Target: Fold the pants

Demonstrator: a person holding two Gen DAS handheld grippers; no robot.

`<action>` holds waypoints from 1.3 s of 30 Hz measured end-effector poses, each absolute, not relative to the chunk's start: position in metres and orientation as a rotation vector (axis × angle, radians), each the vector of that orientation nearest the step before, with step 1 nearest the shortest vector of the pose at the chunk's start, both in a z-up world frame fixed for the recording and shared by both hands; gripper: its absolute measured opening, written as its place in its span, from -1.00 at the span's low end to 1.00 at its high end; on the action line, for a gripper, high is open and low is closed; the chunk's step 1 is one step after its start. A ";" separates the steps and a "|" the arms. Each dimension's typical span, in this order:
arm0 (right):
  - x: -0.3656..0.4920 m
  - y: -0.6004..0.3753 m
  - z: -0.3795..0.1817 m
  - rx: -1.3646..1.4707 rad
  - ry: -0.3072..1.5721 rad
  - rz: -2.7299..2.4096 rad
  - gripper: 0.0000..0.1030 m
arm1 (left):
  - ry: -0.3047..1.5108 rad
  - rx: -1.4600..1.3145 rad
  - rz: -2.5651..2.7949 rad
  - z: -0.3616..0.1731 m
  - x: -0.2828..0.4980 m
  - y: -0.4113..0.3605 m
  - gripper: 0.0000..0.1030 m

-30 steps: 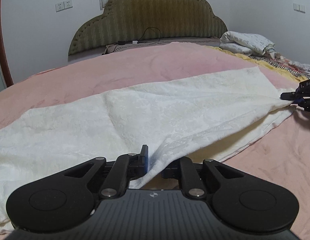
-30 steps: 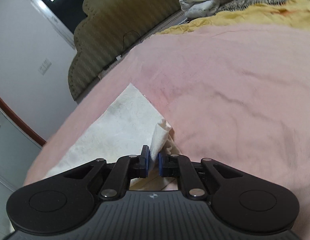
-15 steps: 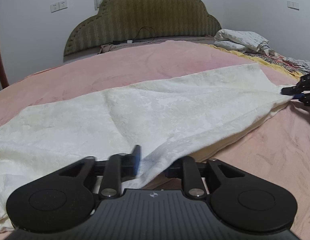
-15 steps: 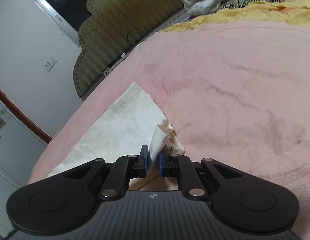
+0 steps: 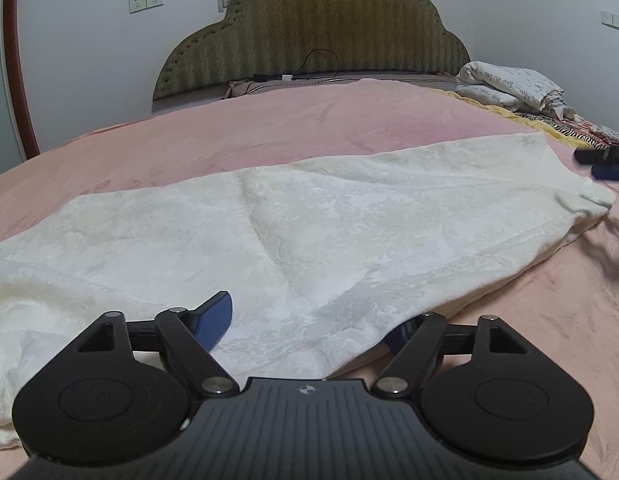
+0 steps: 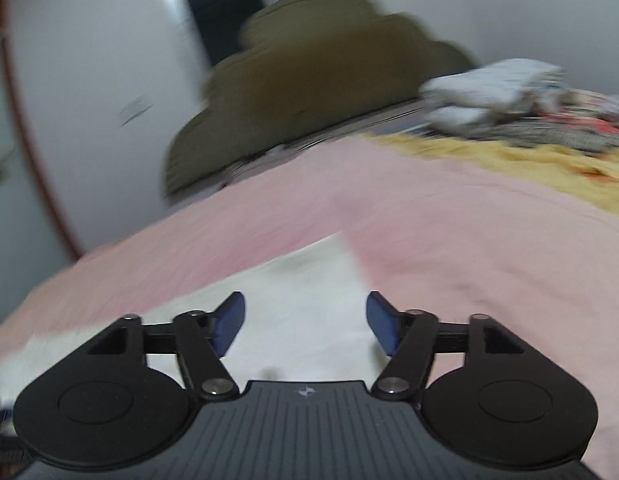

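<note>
The cream-white pants (image 5: 309, 216) lie flat and lengthwise across the pink bedspread (image 5: 269, 128). My left gripper (image 5: 309, 322) sits at their near edge with its jaws opening. The cloth lies loose between them, and a fold covers part of the right pad (image 5: 395, 336). In the left wrist view my right gripper (image 5: 603, 162) hovers just above the far right end of the pants without touching them. The blurred right wrist view shows the right gripper (image 6: 305, 316) with jaws opening. The pants (image 6: 301, 280) lie below it and nothing is pinched.
An olive padded headboard (image 5: 309, 28) stands at the far end of the bed. Folded white bedding (image 5: 509, 84) and a yellow blanket (image 6: 529, 160) with patterned cloth lie at the far right. A cable and charger (image 5: 285, 77) rest near the headboard.
Both grippers were shut on the pants' edge and have let go. The cloth has dropped flat. The right gripper has risen, rolled and pulled off the hem.
</note>
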State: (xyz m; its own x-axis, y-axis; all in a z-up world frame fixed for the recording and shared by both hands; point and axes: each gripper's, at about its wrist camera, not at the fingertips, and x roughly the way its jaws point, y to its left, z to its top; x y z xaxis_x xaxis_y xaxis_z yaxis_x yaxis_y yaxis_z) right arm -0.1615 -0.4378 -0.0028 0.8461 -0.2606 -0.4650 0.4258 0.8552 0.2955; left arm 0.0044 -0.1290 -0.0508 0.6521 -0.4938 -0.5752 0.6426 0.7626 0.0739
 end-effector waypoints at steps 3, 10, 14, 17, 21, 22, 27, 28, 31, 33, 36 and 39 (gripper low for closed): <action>-0.134 -0.422 -0.023 0.307 0.581 -0.391 0.33 | 0.575 0.268 -0.652 -0.051 0.006 -0.127 0.64; -0.134 -0.408 -0.034 0.190 0.590 -0.411 0.47 | 0.584 0.274 -0.622 -0.052 0.008 -0.127 0.79; -0.127 -0.408 -0.034 0.149 0.605 -0.419 0.61 | 0.588 0.273 -0.613 -0.052 0.008 -0.127 0.84; -0.128 -0.410 -0.033 0.156 0.605 -0.415 0.66 | 0.582 0.271 -0.611 -0.051 0.007 -0.126 0.84; -0.127 -0.410 -0.033 0.159 0.608 -0.411 0.69 | 0.523 0.279 -0.602 -0.042 -0.001 -0.128 0.77; -0.127 -0.410 -0.033 0.160 0.608 -0.410 0.69 | 0.508 0.271 -0.606 -0.037 -0.001 -0.129 0.77; -0.127 -0.411 -0.032 0.160 0.609 -0.408 0.71 | 0.527 0.226 -0.564 -0.028 0.015 -0.142 0.89; -0.127 -0.411 -0.032 0.161 0.609 -0.407 0.71 | 0.548 0.233 -0.544 -0.032 0.019 -0.145 0.87; -0.127 -0.411 -0.032 0.164 0.608 -0.404 0.72 | 0.589 0.225 -0.580 -0.041 0.017 -0.142 0.82; -0.127 -0.411 -0.032 0.167 0.608 -0.402 0.73 | 0.579 0.262 -0.690 -0.043 0.004 -0.140 0.81; -0.127 -0.410 -0.032 0.168 0.608 -0.402 0.74 | 0.530 0.274 -0.840 -0.037 -0.016 -0.132 0.81; -0.127 -0.410 -0.032 0.169 0.608 -0.402 0.74 | 0.480 0.175 -0.892 -0.020 -0.020 -0.124 0.84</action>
